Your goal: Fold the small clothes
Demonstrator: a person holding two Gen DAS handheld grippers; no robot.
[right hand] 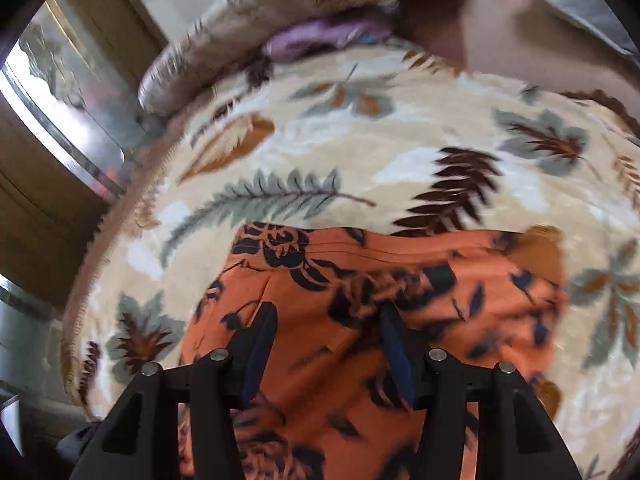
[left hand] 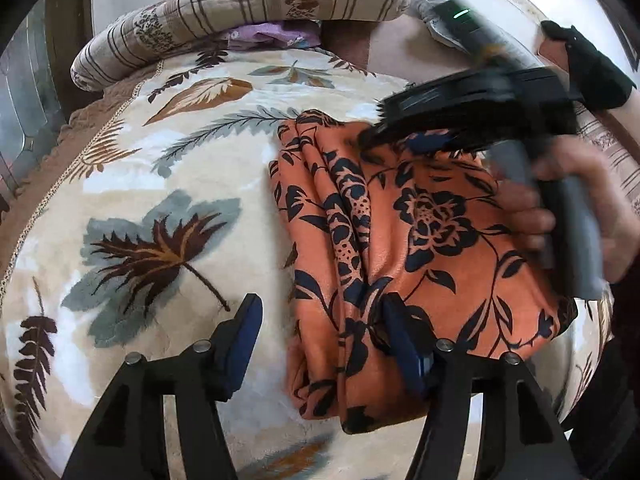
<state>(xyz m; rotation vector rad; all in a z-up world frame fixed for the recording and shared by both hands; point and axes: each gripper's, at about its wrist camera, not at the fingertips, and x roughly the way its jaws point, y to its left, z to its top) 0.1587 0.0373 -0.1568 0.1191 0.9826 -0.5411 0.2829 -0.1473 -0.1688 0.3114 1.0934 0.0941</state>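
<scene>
An orange garment with a black flower print [left hand: 420, 240] lies folded in a narrow stack on a cream blanket with leaf patterns [left hand: 160, 200]. My left gripper [left hand: 322, 326] is open at the garment's near left edge. One fingertip is over the blanket and the other over the cloth, and neither pad presses on anything. In the left wrist view my right gripper [left hand: 400, 132] shows blurred over the garment's far end, held by a hand [left hand: 568, 200]. In its own view the right gripper [right hand: 326, 330] is open above the orange garment [right hand: 360, 280], which is not pinched.
A rolled striped quilt [left hand: 240, 4] lies along the far edge of the bed, with a purple cloth [left hand: 272, 34] tucked under it. A brown cushion [right hand: 500, 20] sits at the back right. Wooden furniture with a shiny panel [right hand: 60, 120] stands to the left.
</scene>
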